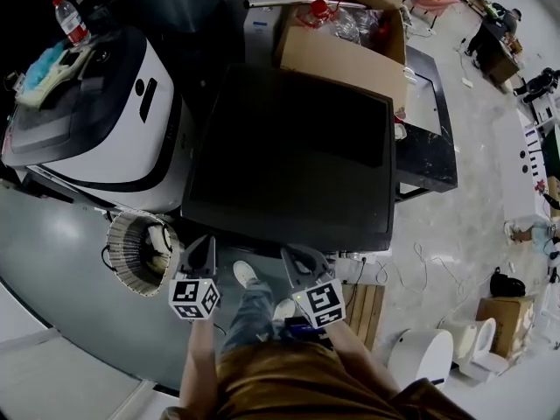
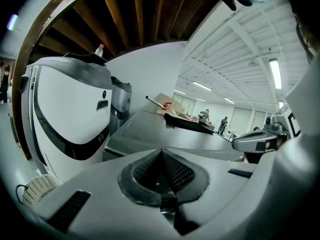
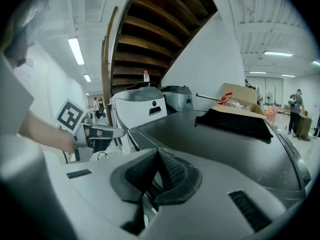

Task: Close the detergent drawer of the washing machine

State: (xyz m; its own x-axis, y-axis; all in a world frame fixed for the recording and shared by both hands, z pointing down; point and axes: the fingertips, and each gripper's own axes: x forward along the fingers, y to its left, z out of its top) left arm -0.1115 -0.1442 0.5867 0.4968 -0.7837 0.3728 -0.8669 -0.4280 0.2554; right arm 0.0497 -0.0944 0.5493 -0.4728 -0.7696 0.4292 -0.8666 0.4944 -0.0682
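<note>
Washer top (image 1: 289, 156): dark, smooth, satin sheen.
White machine (image 1: 105, 129): glossy plastic.
Box (image 1: 337, 55): matt cardboard.
Pads (image 2: 177, 171): dark, dimpled.

No legible text, brand or number in any view. Cubes on the left gripper (image 1: 200, 250) and right gripper (image 1: 302, 261) carry black-and-white square markers, no characters. Dark badge (image 1: 145, 87) on the white machine (image 1: 105, 112): no letters resolvable. Bottle (image 1: 70, 20) label too small to read.

Dark grey, boxy washing machine (image 1: 289, 160), upright, flat top facing up, front edge toward 6 o'clock; detergent drawer hidden from view.
</note>
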